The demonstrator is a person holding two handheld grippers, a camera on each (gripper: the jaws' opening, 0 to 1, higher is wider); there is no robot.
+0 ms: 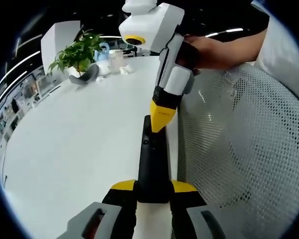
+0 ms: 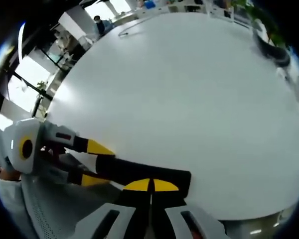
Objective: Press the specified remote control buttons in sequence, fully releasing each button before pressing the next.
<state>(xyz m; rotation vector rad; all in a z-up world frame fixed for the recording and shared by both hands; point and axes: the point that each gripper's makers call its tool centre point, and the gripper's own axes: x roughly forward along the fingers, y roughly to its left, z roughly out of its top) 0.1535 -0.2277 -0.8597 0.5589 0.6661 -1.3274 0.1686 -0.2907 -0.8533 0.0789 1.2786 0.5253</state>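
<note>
A slim black remote control (image 1: 152, 159) lies lengthwise over the near edge of the white table (image 1: 74, 149). My left gripper (image 1: 153, 186) is shut on its near end, one yellow tip on each side. My right gripper (image 1: 162, 117) comes down from above, its yellow tips together and touching the remote's far end near a small button. In the right gripper view, the right gripper (image 2: 152, 185) is shut with its tips resting on the remote (image 2: 129, 169), and the left gripper (image 2: 95, 164) clamps the remote from the left.
A white mesh chair back (image 1: 239, 149) stands close on the right of the table edge. At the far end are a potted plant (image 1: 77, 52), a dark curved object (image 1: 87, 75) and small bottles (image 1: 107, 57). A person's hand (image 1: 209, 50) holds the right gripper.
</note>
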